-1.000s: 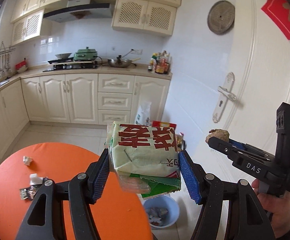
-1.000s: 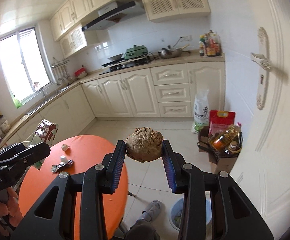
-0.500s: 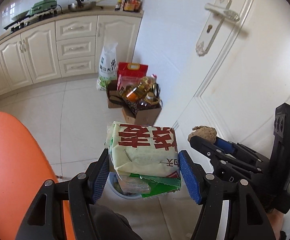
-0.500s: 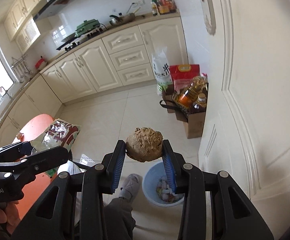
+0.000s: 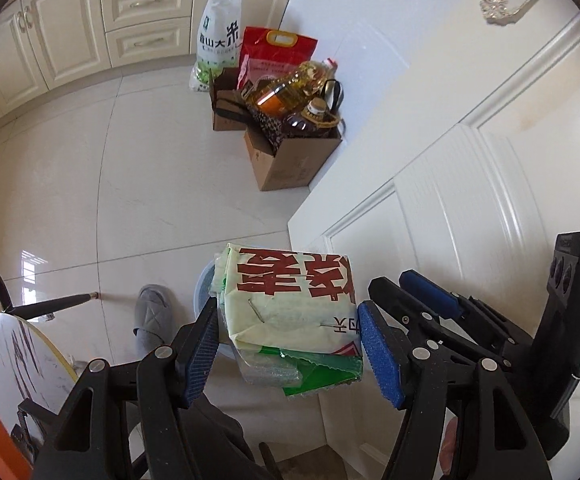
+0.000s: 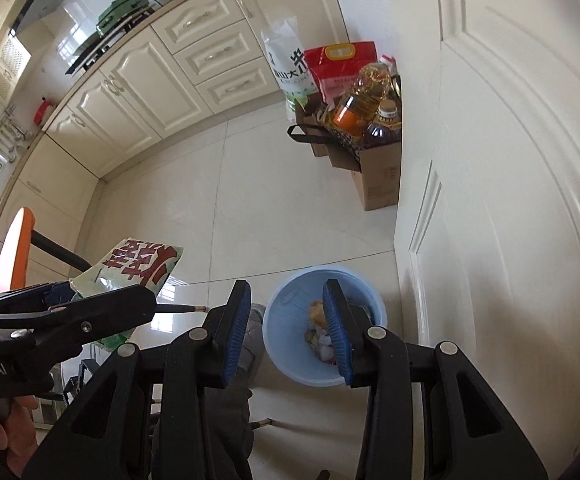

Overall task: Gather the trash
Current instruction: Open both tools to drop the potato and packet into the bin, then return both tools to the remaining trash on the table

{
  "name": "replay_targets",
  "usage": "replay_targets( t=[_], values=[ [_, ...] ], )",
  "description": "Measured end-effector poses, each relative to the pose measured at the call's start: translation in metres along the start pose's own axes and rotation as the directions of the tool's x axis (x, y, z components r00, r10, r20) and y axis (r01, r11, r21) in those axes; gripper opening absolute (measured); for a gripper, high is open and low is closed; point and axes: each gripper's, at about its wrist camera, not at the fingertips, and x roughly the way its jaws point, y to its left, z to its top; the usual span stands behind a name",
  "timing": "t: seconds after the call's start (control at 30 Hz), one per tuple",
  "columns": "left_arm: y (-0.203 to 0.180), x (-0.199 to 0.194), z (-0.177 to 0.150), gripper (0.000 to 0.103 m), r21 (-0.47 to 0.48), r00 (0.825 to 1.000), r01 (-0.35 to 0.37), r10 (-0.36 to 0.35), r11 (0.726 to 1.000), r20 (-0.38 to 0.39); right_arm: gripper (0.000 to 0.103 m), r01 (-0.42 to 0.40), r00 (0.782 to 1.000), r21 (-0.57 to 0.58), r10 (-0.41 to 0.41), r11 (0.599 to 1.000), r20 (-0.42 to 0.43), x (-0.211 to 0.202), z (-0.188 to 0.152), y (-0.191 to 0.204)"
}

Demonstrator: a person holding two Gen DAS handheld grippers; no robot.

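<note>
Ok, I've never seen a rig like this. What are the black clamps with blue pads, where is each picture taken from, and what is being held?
There is no robot here. A person holds a two-finger clamp in each hand, and each clamp has a wide-angle camera looking along its fingers, so there is one picture per hand.

In the left-hand view, the left gripper is clamped on a pale snack packet with red characters.

In the right-hand view, the right gripper has just been opening and has nothing between its pads. Below it on the tiled floor stands a blue bin with scraps in it, including a brown lump. A cardboard box of oil bottles stands by the door.
</note>
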Motion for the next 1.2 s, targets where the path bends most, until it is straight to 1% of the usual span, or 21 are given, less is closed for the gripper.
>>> replay_targets(
  t=[0.07,0.1,0.13,0.2,0.27,0.3,0.33,0.37,0.4,0.47,0.53,0.6,0.63,0.7,0.8,0.9,1.0,1.17,1.2],
  values=[
    [0.006,0.022,0.017,0.065,-0.014,1.000,-0.019,0.018,1.000,-0.024,0.054,0.006,1.000,0.014,-0.006,1.000,-0.019,0.011,0.001,-0.005],
    [0.007,0.029,0.023,0.071,-0.013,0.999,-0.025,0.025,1.000,-0.038,0.057,0.014,1.000,0.020,-0.013,1.000,-0.025,0.014,0.001,-0.008],
    [0.008,0.038,0.030,0.082,-0.012,0.998,-0.036,0.035,0.999,-0.047,0.060,0.018,1.000,0.026,-0.017,0.999,-0.026,0.015,0.001,-0.010],
    [0.010,0.047,0.034,0.089,-0.005,0.997,-0.056,0.056,0.998,-0.048,0.068,0.023,0.999,0.037,-0.022,0.999,-0.023,0.013,-0.001,-0.012],
    [0.009,0.049,0.032,0.089,-0.004,0.997,-0.061,0.060,0.998,-0.051,0.082,0.036,0.999,0.041,-0.036,0.998,-0.008,0.007,-0.002,-0.013],
    [0.009,0.047,0.029,0.090,-0.010,0.997,-0.057,0.056,0.998,-0.051,0.086,0.042,0.999,0.041,-0.042,0.998,-0.001,0.004,-0.003,-0.012],
    [0.010,0.043,0.026,0.090,-0.014,0.997,-0.060,0.060,0.998,-0.043,0.094,0.052,0.999,0.041,-0.053,0.998,0.005,0.001,-0.004,-0.011],
    [0.009,0.038,0.023,0.090,-0.014,0.998,-0.063,0.062,0.998,-0.033,0.098,0.058,0.998,0.042,-0.058,0.997,0.013,-0.003,-0.005,-0.010],
    [0.008,0.031,0.019,0.091,-0.012,0.998,-0.066,0.066,0.998,-0.022,0.099,0.061,0.998,0.043,-0.062,0.997,0.023,-0.007,-0.006,-0.009],
    [0.004,0.020,0.015,0.092,-0.006,0.997,-0.073,0.073,0.997,0.008,0.103,0.070,0.997,0.050,-0.072,0.996,0.040,-0.016,-0.007,-0.005],
    [0.003,-0.002,0.000,0.093,0.003,0.995,-0.086,0.085,0.996,0.049,0.103,0.062,0.996,0.060,-0.066,0.996,0.060,-0.027,-0.008,-0.002],
    [-0.001,-0.022,-0.010,0.095,0.010,0.991,-0.092,0.090,0.996,0.098,0.103,0.054,0.995,0.066,-0.059,0.996,0.079,-0.038,-0.008,0.004],
    [-0.003,-0.034,-0.017,0.098,0.012,0.988,-0.096,0.093,0.995,0.127,0.103,0.051,0.994,0.065,-0.056,0.997,0.091,-0.045,-0.008,0.008],
    [-0.005,-0.058,-0.031,0.099,0.013,0.979,-0.105,0.101,0.994,0.179,0.103,0.046,0.992,0.056,-0.053,0.997,0.113,-0.060,-0.007,0.016],
    [-0.005,-0.100,-0.057,0.099,0.012,0.959,-0.104,0.097,0.995,0.266,0.103,0.032,0.987,0.033,-0.037,0.999,0.155,-0.085,-0.004,0.034],
    [0.000,-0.135,-0.081,0.099,-0.001,0.931,-0.109,0.102,0.994,0.350,0.103,0.020,0.979,-0.005,-0.019,1.000,0.203,-0.112,-0.001,0.057],
    [0.014,-0.174,-0.115,0.099,-0.030,0.895,-0.106,0.108,0.994,0.434,0.103,0.008,0.969,-0.047,0.004,0.999,0.248,-0.139,0.001,0.083],
    [0.046,-0.232,-0.183,0.100,-0.097,0.823,-0.127,0.159,0.987,0.545,0.103,-0.020,0.948,-0.132,0.061,0.991,0.312,-0.180,0.000,0.134],
    [0.052,-0.246,-0.200,0.100,-0.116,0.806,-0.132,0.175,0.984,0.566,0.103,-0.025,0.944,-0.149,0.072,0.988,0.323,-0.187,-0.001,0.144]
  ],
)
